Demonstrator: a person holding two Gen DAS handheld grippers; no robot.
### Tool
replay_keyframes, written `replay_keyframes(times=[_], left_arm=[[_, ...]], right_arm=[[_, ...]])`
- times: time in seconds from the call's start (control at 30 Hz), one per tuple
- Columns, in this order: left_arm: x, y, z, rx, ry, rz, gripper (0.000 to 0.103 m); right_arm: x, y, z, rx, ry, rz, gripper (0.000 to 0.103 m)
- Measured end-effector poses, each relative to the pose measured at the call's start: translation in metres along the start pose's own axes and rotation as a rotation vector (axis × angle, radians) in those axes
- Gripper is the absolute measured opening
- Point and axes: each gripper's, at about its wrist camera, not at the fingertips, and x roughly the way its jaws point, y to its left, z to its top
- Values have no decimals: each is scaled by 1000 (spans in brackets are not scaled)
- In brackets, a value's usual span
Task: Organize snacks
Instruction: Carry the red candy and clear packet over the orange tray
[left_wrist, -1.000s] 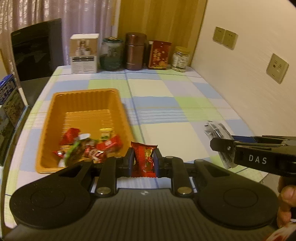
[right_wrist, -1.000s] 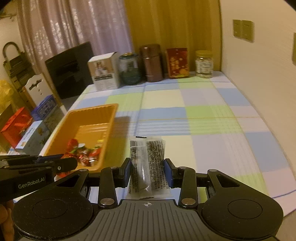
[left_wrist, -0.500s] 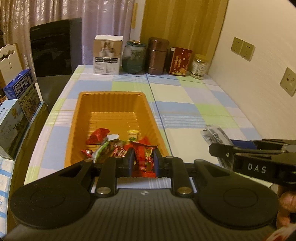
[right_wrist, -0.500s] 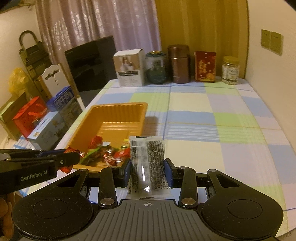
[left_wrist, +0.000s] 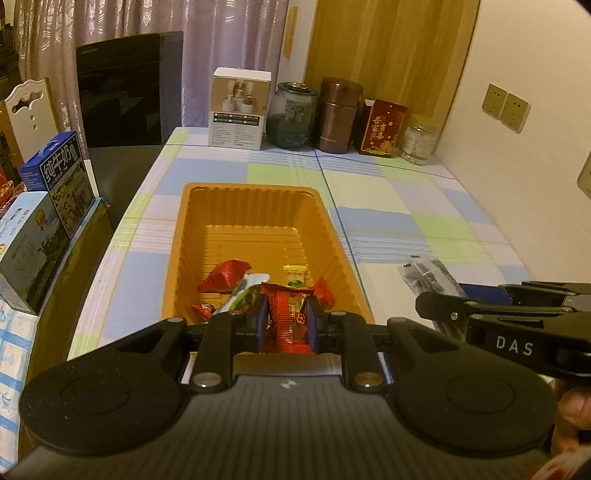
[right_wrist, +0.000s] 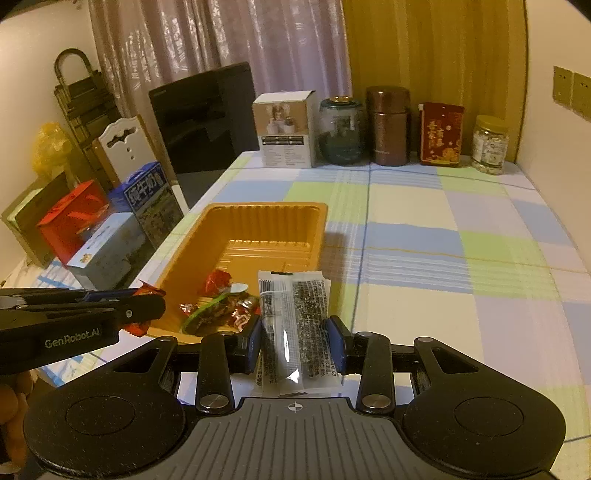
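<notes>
An orange tray (left_wrist: 251, 214) (right_wrist: 258, 229) lies on the checked tablecloth with several wrapped snacks (left_wrist: 229, 277) (right_wrist: 221, 306) heaped at its near end. My left gripper (left_wrist: 286, 321) is shut on a red snack packet (left_wrist: 288, 317) and hangs over the tray's near end. My right gripper (right_wrist: 295, 336) is shut on a clear packet with dark filling (right_wrist: 291, 325), just right of the tray's near corner. In the left wrist view the right gripper comes in from the right with that packet (left_wrist: 428, 273). The left gripper (right_wrist: 147, 308) reaches in from the left in the right wrist view.
Along the back of the table stand a white box (left_wrist: 238, 109), a green glass jar (left_wrist: 293, 114), a brown canister (left_wrist: 340, 114), a red box (left_wrist: 384, 129) and a small jar (left_wrist: 419, 140). Stacked cartons (left_wrist: 44, 214) sit off the left edge. A wall runs along the right.
Both grippers have moved left with their packets. The left one now hangs over the tray instead of right of it, and the right one has come up beside the tray's corner.
</notes>
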Motion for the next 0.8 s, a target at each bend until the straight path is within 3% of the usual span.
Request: replay_keyframes(times=[0.8], left_arm=[[65,43,22,-6,59,12,19]], right_arm=[[83,15,28,-28,53,46,38]])
